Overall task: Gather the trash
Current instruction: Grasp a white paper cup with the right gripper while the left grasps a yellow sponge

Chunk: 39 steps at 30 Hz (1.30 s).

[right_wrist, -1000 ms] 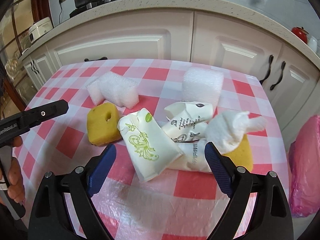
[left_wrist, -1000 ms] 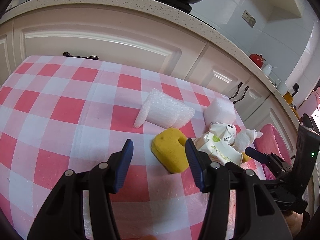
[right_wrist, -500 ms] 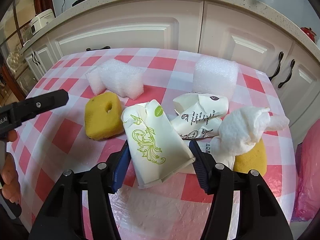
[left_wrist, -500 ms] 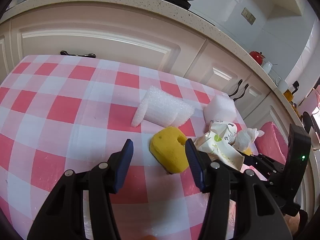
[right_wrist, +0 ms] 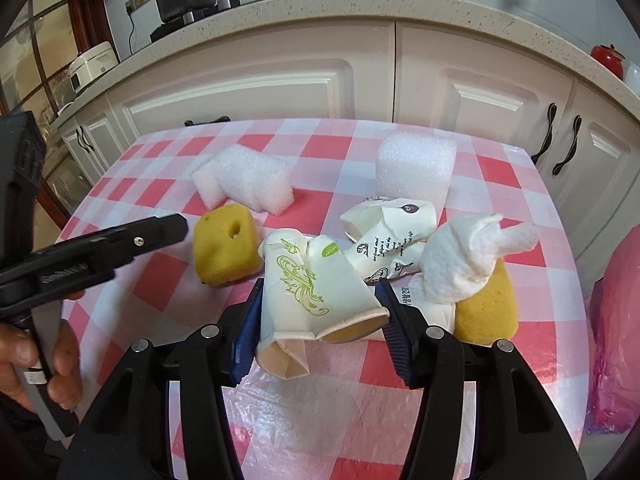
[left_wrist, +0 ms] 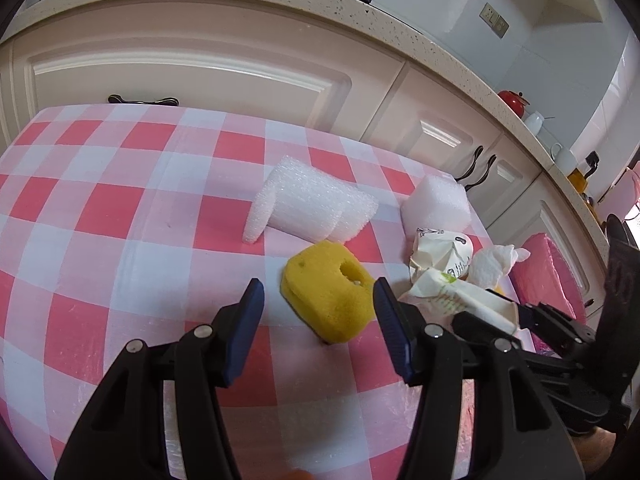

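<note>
Crosswise, right fingers (right_wrist: 384, 300) clamp the crushed cup (right_wrist: 312, 292) — mouth toward camera — left gripper (left_wrist: 318, 308) spread.

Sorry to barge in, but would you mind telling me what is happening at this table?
A person holding a gripper in each hand is clearing trash off a checked tablecloth. The right gripper has its fingers on either side of a crushed paper cup with green print and appears shut on it. The left gripper is open, with a yellow sponge just ahead between its fingers, untouched. Another crushed cup, a tissue, a second sponge and two white foam pieces lie on the cloth.
</note>
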Each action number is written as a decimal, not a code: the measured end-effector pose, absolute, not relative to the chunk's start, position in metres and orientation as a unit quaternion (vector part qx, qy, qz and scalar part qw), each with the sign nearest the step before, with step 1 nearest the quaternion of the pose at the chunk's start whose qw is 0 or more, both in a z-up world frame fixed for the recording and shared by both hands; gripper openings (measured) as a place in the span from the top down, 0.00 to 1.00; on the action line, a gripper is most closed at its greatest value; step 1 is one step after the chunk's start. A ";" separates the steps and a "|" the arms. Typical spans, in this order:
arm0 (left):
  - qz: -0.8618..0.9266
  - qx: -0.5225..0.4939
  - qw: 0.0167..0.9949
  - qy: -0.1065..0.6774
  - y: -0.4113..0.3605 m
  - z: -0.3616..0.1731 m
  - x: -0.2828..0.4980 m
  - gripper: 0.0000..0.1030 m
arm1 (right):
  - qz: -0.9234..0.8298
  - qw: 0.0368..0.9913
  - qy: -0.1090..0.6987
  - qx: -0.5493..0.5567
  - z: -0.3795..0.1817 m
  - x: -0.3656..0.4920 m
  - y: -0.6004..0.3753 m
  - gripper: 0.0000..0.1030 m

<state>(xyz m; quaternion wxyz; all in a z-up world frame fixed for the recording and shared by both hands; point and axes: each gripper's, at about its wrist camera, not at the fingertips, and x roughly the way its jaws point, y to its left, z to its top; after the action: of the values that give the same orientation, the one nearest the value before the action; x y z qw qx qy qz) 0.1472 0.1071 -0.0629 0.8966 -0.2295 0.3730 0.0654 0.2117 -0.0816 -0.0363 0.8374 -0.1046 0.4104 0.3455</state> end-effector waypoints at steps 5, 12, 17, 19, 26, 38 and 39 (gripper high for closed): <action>0.064 -0.228 0.896 0.377 0.103 -0.065 0.150 0.45 | 0.349 0.839 0.406 -0.096 -0.028 0.206 -0.092 0.49; 0.059 -0.224 0.895 0.382 0.096 -0.067 0.155 0.43 | 0.347 0.844 0.401 -0.085 -0.017 0.198 -0.115 0.49; 0.055 -0.219 0.897 0.381 0.089 -0.065 0.159 0.43 | 0.338 0.851 0.395 -0.078 -0.010 0.198 -0.132 0.49; 0.053 -0.216 0.897 0.382 0.086 -0.064 0.161 0.43 | 0.332 0.854 0.395 -0.075 -0.008 0.201 -0.139 0.49; 0.051 -0.209 0.895 0.391 0.079 -0.068 0.168 0.43 | 0.316 0.863 0.390 -0.067 -0.002 0.205 -0.164 0.49; 0.069 -0.189 0.887 0.416 0.070 -0.078 0.193 0.30 | 0.270 0.880 0.388 -0.046 0.003 0.210 -0.220 0.49; 0.073 -0.185 0.886 0.419 0.069 -0.079 0.195 0.29 | 0.266 0.882 0.388 -0.043 0.004 0.211 -0.225 0.49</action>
<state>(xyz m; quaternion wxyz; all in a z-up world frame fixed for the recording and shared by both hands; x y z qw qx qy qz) 0.1948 0.0694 -0.0787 0.8861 -0.1854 0.4185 0.0733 0.2108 -0.2255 0.0036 0.8816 -0.0429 0.3878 0.2657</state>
